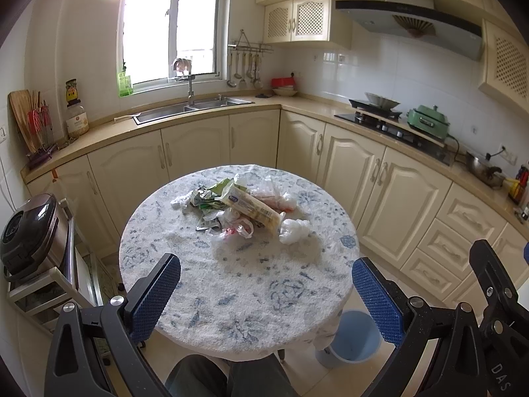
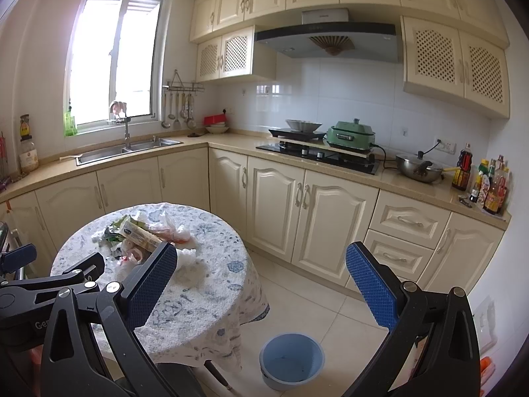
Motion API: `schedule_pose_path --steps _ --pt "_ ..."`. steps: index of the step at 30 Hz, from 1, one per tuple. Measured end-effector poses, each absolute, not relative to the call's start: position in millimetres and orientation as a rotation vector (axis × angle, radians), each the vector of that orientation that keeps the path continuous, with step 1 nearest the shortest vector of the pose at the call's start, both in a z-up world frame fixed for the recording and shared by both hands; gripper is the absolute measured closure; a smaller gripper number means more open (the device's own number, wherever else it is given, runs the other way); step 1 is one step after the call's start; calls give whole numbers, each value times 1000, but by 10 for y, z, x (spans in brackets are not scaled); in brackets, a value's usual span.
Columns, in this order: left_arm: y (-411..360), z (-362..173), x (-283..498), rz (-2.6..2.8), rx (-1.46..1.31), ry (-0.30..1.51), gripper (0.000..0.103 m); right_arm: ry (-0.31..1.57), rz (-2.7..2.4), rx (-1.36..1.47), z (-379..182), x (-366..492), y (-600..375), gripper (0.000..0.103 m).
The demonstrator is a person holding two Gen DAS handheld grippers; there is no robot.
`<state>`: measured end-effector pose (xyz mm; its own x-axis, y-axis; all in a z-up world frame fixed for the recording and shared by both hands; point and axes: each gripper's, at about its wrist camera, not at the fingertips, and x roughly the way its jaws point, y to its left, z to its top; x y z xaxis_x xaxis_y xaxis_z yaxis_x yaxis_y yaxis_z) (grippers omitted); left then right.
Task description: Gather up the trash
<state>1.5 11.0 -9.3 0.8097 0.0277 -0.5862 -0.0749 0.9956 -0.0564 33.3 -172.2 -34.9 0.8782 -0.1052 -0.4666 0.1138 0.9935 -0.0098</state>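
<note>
Both grippers are hanging spread and empty, left gripper [image 1: 266, 292] facing the trash [image 1: 238, 206] piled mid-table straight ahead (long yellow wrapper [image 1: 251, 208] slanting left-to-right), right gripper [image 2: 261, 286] sitting farther off, nearer the bin [image 2: 291, 360] on the floor.

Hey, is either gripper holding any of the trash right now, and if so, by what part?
Nothing is held. The left gripper and right gripper are both open and empty; the trash pile lies untouched on the table.
</note>
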Motion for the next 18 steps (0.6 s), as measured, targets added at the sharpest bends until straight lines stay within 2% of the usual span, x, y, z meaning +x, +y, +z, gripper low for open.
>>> schedule_pose_path --steps 18 --pt "191 -126 123 54 -89 651 1 507 -109 2 -377 400 -1653 0"
